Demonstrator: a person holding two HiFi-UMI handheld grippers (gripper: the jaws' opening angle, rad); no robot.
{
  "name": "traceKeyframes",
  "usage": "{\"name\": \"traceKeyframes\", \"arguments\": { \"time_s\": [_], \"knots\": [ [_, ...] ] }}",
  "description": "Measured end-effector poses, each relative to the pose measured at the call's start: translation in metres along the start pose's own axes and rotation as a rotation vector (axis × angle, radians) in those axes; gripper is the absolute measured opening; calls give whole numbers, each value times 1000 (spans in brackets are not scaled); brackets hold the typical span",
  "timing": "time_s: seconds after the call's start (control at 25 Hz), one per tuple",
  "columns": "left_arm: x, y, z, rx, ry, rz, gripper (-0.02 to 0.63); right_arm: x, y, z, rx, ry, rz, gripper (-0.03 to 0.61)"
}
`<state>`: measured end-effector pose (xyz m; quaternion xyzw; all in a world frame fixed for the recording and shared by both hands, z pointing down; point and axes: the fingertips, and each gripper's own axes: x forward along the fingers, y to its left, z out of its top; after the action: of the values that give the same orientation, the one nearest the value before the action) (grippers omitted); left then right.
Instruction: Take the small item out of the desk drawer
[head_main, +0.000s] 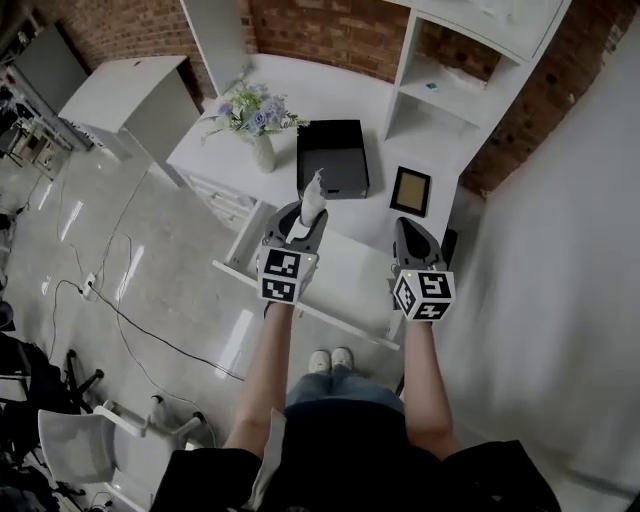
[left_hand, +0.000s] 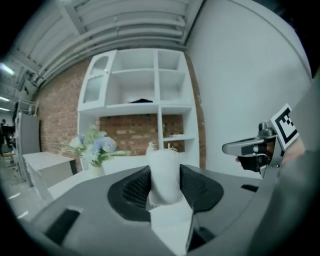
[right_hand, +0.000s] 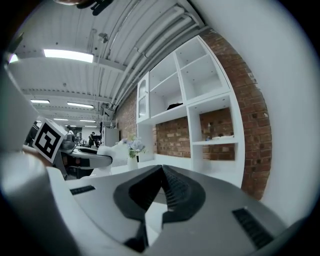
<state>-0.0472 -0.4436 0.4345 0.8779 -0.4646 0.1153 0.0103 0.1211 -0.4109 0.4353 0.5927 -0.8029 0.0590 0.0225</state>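
Note:
A small white cloth-like item (head_main: 314, 190) stands upright between the jaws of my left gripper (head_main: 305, 212), which is shut on it. In the left gripper view the item (left_hand: 164, 175) fills the gap between the dark pads. The gripper hangs above the pulled-out white drawer (head_main: 350, 285) of the desk (head_main: 340, 100). My right gripper (head_main: 410, 228) hovers beside it on the right, at about the same height. Its jaws (right_hand: 161, 172) meet with nothing between them. The inside of the drawer is mostly hidden by the grippers.
On the desk stand a vase of flowers (head_main: 262, 150), a black box (head_main: 333, 155) and a small picture frame (head_main: 410, 190). A white shelf unit (head_main: 450, 80) rises at the desk's right end against a brick wall. A chair (head_main: 90, 440) and floor cables (head_main: 120, 300) lie to the left.

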Motion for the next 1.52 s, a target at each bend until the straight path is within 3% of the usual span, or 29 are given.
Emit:
{"name": "traceKeyframes", "arguments": {
  "time_s": [0.2,0.4,1.52],
  "knots": [
    [-37,22,31,-16,-93,124,169,-8,7,28,-12,-56,-14,-2],
    [-63,31,29,-29,-119,180,169,-18,14,31,-21,-72,-24,-2],
    [-77,28,13,-41,-87,167,169,-24,28,29,-24,-68,-7,-3]
  ]
}}
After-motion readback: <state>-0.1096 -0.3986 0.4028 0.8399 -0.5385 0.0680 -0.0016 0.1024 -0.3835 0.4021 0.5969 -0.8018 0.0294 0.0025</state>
